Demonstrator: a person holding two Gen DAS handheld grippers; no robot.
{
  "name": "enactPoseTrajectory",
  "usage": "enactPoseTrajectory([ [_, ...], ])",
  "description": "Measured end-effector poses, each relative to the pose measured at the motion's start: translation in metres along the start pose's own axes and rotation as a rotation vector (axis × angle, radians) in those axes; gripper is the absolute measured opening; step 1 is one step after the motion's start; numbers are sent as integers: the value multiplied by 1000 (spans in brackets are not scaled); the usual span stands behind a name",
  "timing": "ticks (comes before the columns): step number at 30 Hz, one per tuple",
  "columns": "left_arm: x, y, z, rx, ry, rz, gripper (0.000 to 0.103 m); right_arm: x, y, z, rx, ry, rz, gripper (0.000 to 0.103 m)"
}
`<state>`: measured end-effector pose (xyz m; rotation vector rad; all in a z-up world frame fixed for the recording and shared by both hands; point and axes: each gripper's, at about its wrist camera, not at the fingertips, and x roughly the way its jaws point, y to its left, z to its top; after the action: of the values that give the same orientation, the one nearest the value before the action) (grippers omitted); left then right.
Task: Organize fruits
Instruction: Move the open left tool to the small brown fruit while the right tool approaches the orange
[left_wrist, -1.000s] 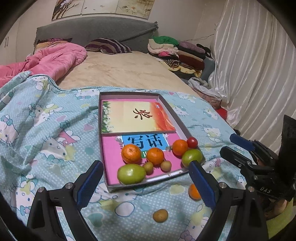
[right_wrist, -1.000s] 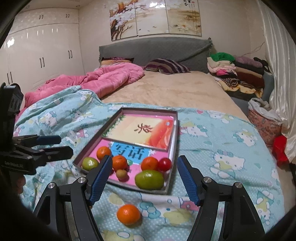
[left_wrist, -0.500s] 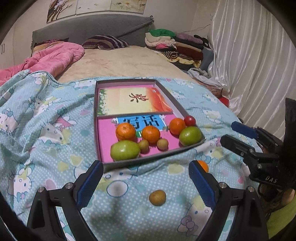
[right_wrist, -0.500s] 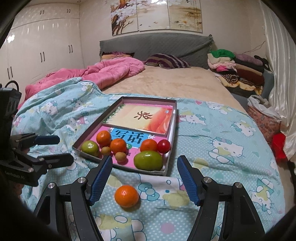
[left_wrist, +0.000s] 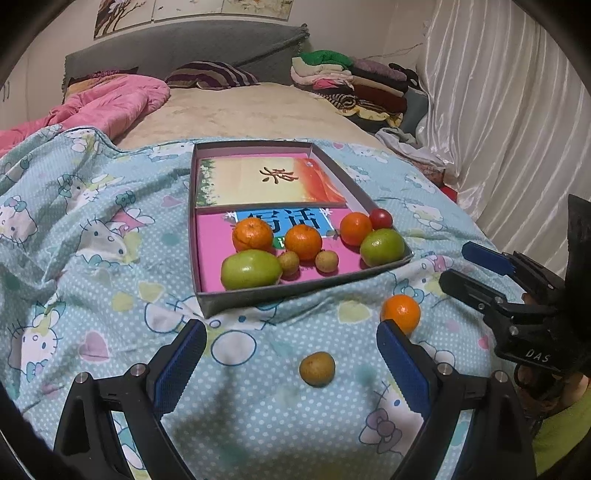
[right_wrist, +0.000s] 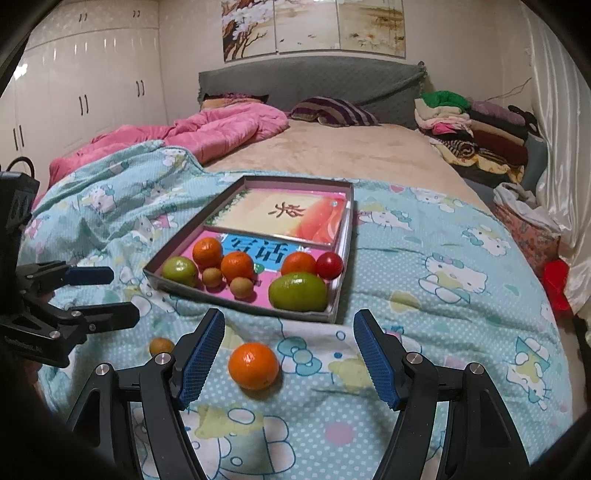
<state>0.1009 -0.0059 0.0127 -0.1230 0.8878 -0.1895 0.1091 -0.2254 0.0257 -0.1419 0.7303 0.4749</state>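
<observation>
A shallow grey box (left_wrist: 303, 291) (right_wrist: 243, 306) on the bed holds books and several fruits: oranges, green fruits, small brown fruits and a red tomato (left_wrist: 380, 218). Two fruits lie loose on the blanket in front of it: an orange (left_wrist: 400, 313) (right_wrist: 253, 365) and a small brown fruit (left_wrist: 317, 368) (right_wrist: 161, 346). My left gripper (left_wrist: 291, 362) is open and empty, with the brown fruit between its fingers. My right gripper (right_wrist: 288, 354) is open and empty, with the loose orange between its fingers. Each gripper shows in the other's view (left_wrist: 476, 269) (right_wrist: 103, 293).
The fruits rest on a light blue cartoon-print blanket (left_wrist: 92, 258). A pink quilt (right_wrist: 207, 129) and a striped pillow (right_wrist: 332, 112) lie farther back. Folded clothes (right_wrist: 465, 125) are stacked at the right, beside white curtains (left_wrist: 517, 110).
Both grippers have pulled back toward me and lowered. The box now looks farther off, and the loose orange and brown fruit now sit between the fingers. Jaws stayed open.
</observation>
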Motion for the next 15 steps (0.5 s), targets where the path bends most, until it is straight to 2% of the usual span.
enactPoseTrajectory([
  [15, 12, -9, -13, 33, 57, 6, 93, 19, 13, -18, -49, 86, -4, 74],
])
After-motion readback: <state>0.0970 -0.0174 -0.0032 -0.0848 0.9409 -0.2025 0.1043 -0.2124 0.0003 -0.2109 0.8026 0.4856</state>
